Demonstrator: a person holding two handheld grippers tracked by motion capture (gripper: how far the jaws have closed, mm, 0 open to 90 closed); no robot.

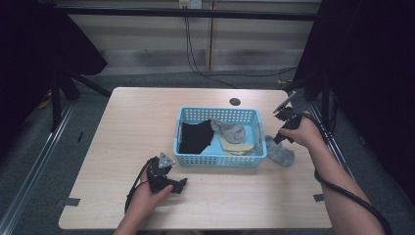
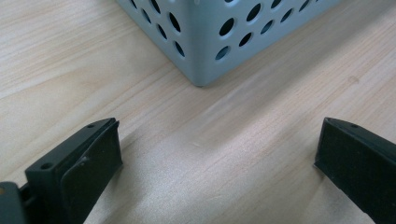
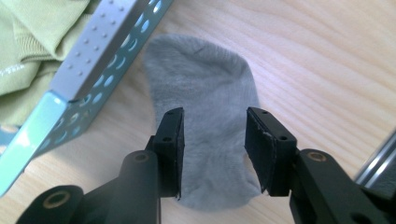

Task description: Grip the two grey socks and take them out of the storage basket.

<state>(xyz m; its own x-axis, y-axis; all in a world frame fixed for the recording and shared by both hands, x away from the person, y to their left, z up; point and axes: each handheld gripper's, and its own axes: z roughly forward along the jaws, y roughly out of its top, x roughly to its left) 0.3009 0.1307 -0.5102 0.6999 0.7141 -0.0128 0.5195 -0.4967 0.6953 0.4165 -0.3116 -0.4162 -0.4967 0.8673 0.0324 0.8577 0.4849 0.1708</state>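
Here the right gripper (image 3: 214,154) – jaws parted – straddles a grey sock (image 3: 205,107); left gripper (image 2: 215,163) gapes wide.

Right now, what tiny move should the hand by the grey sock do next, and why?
Probably lower the right gripper and close it. Its fingers stand open over the grey sock, which lies flat on the table beside the basket.

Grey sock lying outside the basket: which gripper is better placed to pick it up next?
Right. The right gripper hangs directly over the grey sock, jaws open on either side of it. The left gripper is open above bare table near the basket's opposite front corner.
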